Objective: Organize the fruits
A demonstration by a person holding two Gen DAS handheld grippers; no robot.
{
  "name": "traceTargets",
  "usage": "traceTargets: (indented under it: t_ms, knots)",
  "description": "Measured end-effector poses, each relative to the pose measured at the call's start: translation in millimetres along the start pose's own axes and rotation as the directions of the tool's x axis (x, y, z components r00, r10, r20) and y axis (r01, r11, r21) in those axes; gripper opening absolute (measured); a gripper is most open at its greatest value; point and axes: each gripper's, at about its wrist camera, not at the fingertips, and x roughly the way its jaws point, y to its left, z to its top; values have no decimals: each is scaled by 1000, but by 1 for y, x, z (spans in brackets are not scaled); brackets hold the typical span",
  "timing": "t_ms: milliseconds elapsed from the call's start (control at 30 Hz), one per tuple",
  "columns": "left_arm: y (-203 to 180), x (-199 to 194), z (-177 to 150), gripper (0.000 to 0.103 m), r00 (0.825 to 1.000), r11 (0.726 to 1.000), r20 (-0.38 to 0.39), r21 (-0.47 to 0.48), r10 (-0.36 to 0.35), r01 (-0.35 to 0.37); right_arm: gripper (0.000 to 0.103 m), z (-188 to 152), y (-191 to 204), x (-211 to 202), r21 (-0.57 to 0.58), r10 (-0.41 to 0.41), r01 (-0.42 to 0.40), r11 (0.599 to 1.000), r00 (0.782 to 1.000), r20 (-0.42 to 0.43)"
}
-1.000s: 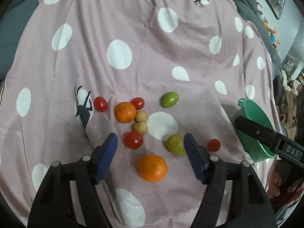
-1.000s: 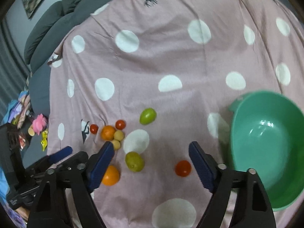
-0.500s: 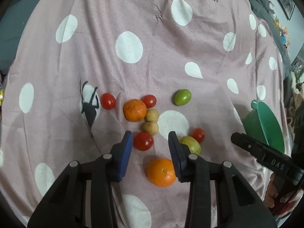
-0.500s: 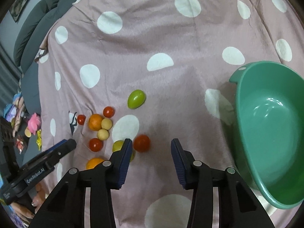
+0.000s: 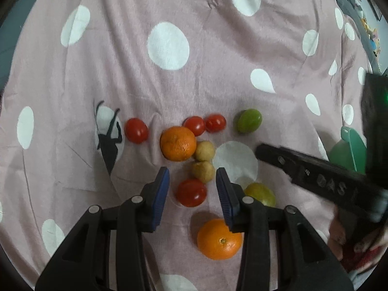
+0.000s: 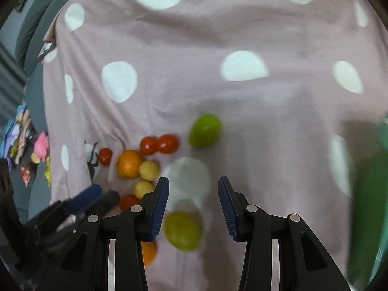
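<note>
Red tomato (image 5: 191, 192) lay between the left gripper (image 5: 191, 181) pads, untouched; jaws were opening slightly. Right gripper (image 6: 193, 190), half-open and empty, hung over the yellow-green fruit (image 6: 183, 230). Green bowl (image 5: 349, 149) stood at three o'clock. Round fruit could roll on soft cloth (image 5: 194, 48).

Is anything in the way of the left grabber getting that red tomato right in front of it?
Nothing visible blocks it. The red tomato lies between the left gripper's open blue pads, untouched. A small tan fruit sits just beyond it, very close.
</note>
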Motion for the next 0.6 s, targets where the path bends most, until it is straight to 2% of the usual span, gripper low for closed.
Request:
traceTargets:
  t_ms: [100,167,267,433,600]
  knots:
    - [1,1,-5,40,999,1000,-41,-17,-19,18,45,12,3,8,8,29,-29,1000,999,-16]
    - [0,1,-10,42,999,999,-40,-13,-37,37,45,20,6,9,11,38,-38,999,999,2]
    - [1,4,-12,43,999,1000,-49,-1,-24,24,45,34,13,16,5,38,-38,999,999,-2]
    - [4,10,-13,41,997,999,-68,-14,-45,44,45,48,25,37,-18,3,-4,1000,999,-50]
    - [3,21,-14,35,997,1000,-78,-12,-16,15,45,49,28,56,-12,14,-16,1000,996,-92]
